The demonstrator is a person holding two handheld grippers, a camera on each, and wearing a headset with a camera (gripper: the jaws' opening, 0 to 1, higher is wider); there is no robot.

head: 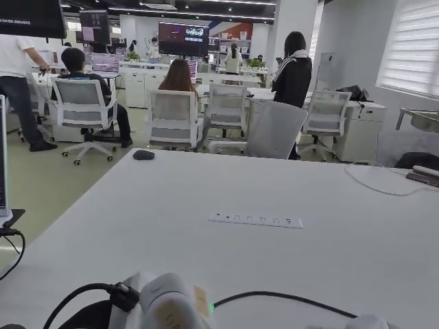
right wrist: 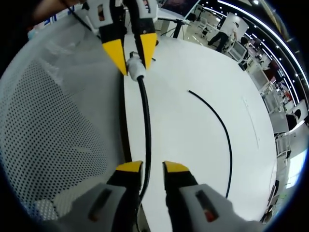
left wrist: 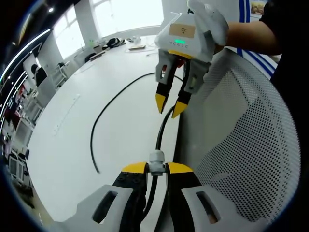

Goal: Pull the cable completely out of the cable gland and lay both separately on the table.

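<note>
While left gripper (left wrist: 157, 168) jaws clamp the rigid cable gland (left wrist: 156, 162) at their tips, the light, limp cable (right wrist: 145, 125) runs between right gripper (right wrist: 146, 168) jaws, narrow but unclosed; probably best pinched near the gland.

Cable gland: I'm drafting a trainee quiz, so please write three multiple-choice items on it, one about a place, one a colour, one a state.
1. Where is the pale grey plastic cable gland? A) between the yellow-tipped jaws of the left claw; B) flat on the table; C) on the floor.
2. What colour is the thin round cable? A) red; B) black; C) white.
3. Cable and gland are: A) apart; B) joined, cable threaded through gland; C) taped side by side.
Key: 1A, the left claw's jaws pinch it; 2B, black in both gripper views; 3B, cable leaves the gland on both sides.
</note>
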